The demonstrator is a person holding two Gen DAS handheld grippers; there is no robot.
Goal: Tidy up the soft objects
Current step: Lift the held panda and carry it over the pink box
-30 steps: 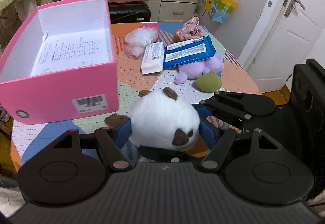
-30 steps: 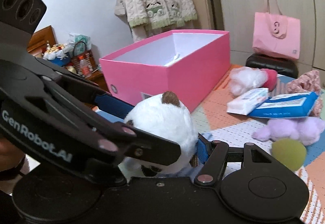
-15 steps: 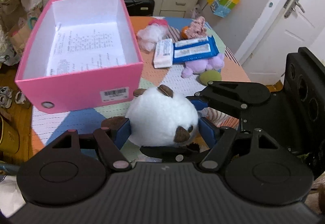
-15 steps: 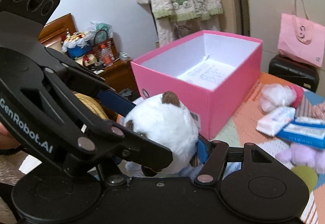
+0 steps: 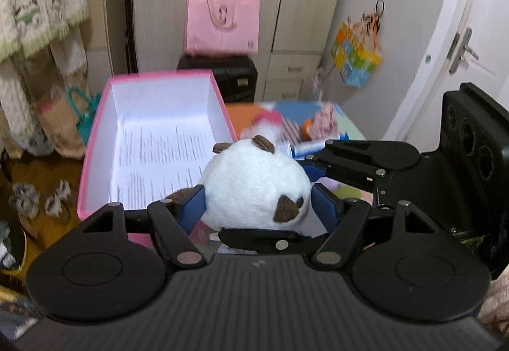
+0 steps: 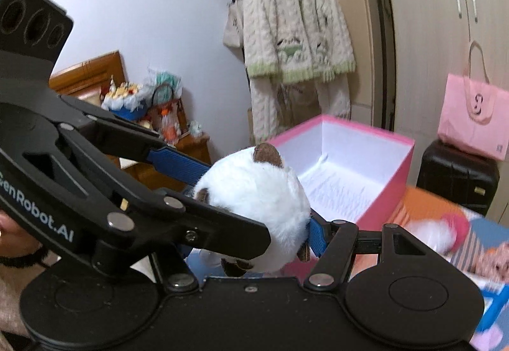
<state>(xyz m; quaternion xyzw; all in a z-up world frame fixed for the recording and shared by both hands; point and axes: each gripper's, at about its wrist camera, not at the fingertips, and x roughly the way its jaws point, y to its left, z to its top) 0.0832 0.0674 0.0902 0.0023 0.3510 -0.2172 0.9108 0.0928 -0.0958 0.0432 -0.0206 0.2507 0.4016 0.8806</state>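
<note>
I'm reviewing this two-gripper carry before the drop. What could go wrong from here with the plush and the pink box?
1. Both the left gripper and right gripper clamp the white plush; if one opens first, it may swing or fall short.
2. The plush hangs near the pink box front wall, so it could drop outside.
3. A low approach might nudge the box.

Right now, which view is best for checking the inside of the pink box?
Left wrist view. It looks down into the pink box: white walls and a printed sheet on the floor, with the white plush covering the near right corner. The right wrist view sees it lower and obliquely, so only part of the floor shows.
</note>
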